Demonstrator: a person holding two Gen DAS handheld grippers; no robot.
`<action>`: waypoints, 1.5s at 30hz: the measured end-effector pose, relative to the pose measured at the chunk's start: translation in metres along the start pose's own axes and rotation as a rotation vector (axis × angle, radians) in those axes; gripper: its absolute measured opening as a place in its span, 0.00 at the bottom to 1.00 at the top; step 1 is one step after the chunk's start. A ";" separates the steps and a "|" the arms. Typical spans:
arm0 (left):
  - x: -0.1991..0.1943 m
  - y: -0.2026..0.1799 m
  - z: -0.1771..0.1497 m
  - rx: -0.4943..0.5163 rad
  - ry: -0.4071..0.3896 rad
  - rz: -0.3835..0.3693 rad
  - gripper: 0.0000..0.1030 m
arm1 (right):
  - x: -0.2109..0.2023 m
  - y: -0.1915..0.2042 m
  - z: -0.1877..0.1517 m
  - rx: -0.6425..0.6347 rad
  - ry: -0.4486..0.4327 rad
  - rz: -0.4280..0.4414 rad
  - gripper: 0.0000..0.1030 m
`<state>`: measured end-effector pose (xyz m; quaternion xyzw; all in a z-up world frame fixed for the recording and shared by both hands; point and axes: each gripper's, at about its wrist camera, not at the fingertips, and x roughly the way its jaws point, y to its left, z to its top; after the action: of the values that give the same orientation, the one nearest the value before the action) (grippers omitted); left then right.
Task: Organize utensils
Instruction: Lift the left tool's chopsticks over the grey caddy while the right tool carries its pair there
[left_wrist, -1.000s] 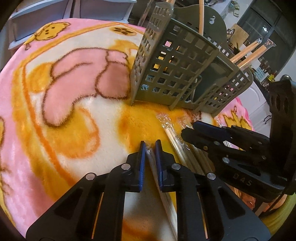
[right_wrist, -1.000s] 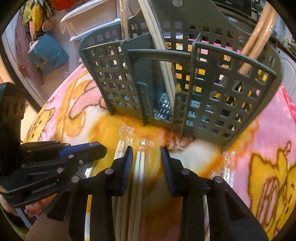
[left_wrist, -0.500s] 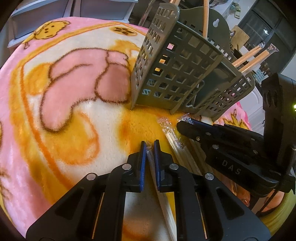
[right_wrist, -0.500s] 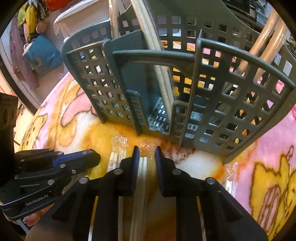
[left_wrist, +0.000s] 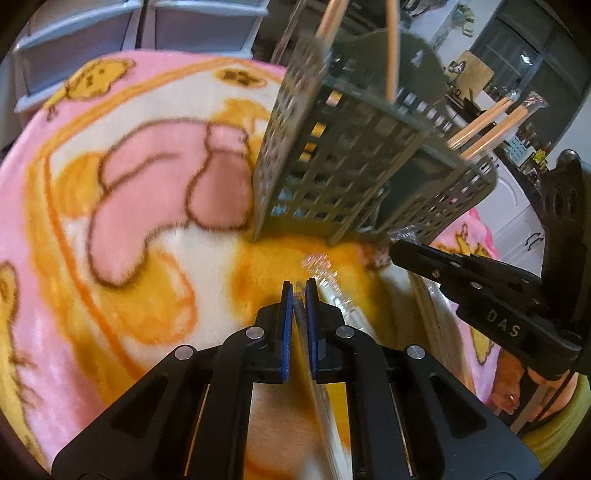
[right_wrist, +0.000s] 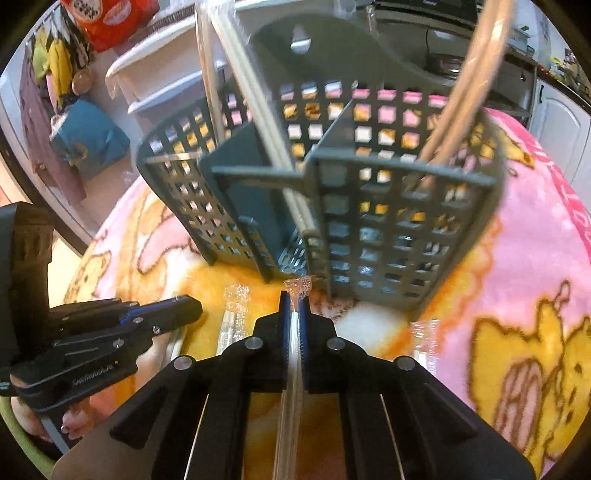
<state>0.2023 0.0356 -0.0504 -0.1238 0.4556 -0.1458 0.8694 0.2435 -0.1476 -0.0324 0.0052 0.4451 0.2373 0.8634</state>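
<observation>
A grey lattice utensil caddy (left_wrist: 354, 173) stands on the pink and yellow blanket (left_wrist: 110, 206); it also shows in the right wrist view (right_wrist: 369, 206), holding wrapped chopsticks (right_wrist: 461, 96). My left gripper (left_wrist: 299, 291) is shut on a plastic-wrapped chopstick pair (left_wrist: 314, 354) just in front of the caddy. My right gripper (right_wrist: 294, 299) is shut on another wrapped chopstick pair (right_wrist: 291, 369), its tip close to the caddy's base. The right gripper shows at the right of the left wrist view (left_wrist: 399, 251), and the left gripper at the left of the right wrist view (right_wrist: 192, 306).
More wrapped chopstick pairs lie on the blanket (right_wrist: 231, 321), one at the right (right_wrist: 424, 343). Grey storage drawers (left_wrist: 92, 40) stand beyond the blanket's far edge. White cabinets (right_wrist: 554, 136) are at the right.
My right gripper closed onto the wrapped chopstick pair and lifted toward the caddy. My left gripper stayed shut on its pair and rose a little.
</observation>
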 end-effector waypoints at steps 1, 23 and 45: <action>-0.003 -0.003 0.002 0.006 -0.011 -0.003 0.04 | -0.004 -0.001 0.001 0.003 -0.008 0.000 0.05; -0.063 -0.066 0.043 0.134 -0.185 -0.056 0.03 | -0.106 -0.020 0.003 0.000 -0.227 -0.030 0.05; -0.103 -0.104 0.080 0.194 -0.306 -0.097 0.03 | -0.163 -0.012 0.018 -0.029 -0.409 -0.077 0.05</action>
<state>0.1977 -0.0165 0.1082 -0.0817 0.2952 -0.2103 0.9284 0.1824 -0.2223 0.1010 0.0238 0.2569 0.2048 0.9442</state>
